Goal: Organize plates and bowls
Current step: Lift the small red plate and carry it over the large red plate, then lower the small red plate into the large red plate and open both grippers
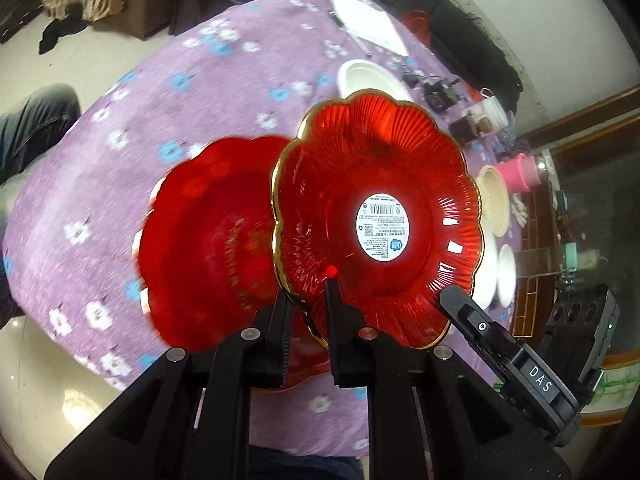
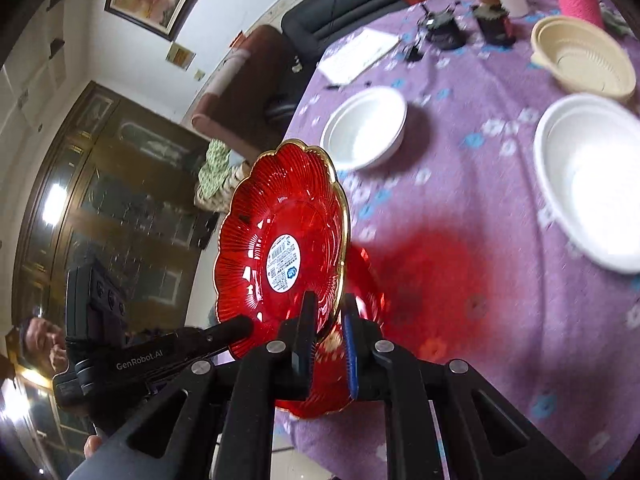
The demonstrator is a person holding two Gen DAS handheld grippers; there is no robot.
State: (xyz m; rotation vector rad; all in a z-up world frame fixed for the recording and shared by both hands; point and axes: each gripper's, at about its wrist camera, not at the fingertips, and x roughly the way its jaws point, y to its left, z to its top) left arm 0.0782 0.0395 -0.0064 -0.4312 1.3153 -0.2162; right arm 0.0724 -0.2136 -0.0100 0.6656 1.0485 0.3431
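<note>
red plate (image 1: 376,184) pinched by both hand-held grippers

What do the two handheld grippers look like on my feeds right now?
Both are matte black, with angled struts and silver round pivot pins. The left gripper has ribbed black pads; the right gripper shows one blue pad. White lettering marks each body: GenRobot.AI and DAS.

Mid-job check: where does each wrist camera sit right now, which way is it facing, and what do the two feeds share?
Left wrist: on the left gripper, angled down over the purple floral tablecloth; jaws clamp a red plate's rim, right gripper's finger alongside, a trouser leg at left.
Right wrist: on the right gripper, facing across the table toward white bowls; jaws clamp the same plate's rim, left gripper beside.
Shared: that labelled plate, both grippers, tablecloth, bowls.
</note>
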